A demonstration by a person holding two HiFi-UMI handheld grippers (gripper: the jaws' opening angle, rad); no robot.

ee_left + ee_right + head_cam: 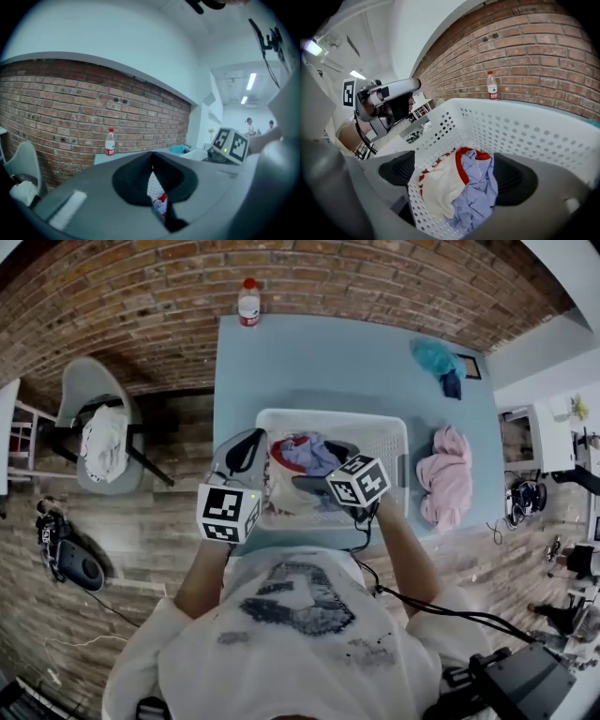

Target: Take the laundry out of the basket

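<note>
- At far left, a grey chair (89, 390) with white cloth (103, 444) heaped on it is seen on the wooden floor beside the pale blue table (319, 357)
- A water bottle (248, 302) is stood at the table's far edge, against the brick wall
- The left gripper (249, 444) is held over the basket's left rim, pointing almost level; in the left gripper view its jaws are seen drawn together at the tips, with nothing gripped, and only a sliver of basket mesh and red-and-white cloth is glimpsed below through the narrow gap
- The white perforated basket (328, 415) is set at the table's near edge, and the laundry (305, 454) is piled inside it
- The right gripper (457, 176) is tilted down into the basket with its jaws spread wide; a cream garment with red trim (438, 187) and a lavender cloth (480, 187) are framed between the pads, which are not pressed on them, so nothing is held
- To the right of the basket, a pink garment (448, 474) is laid on the table, with a teal cloth (433, 356) and a dark blue piece (452, 384) near the far right corner
</note>
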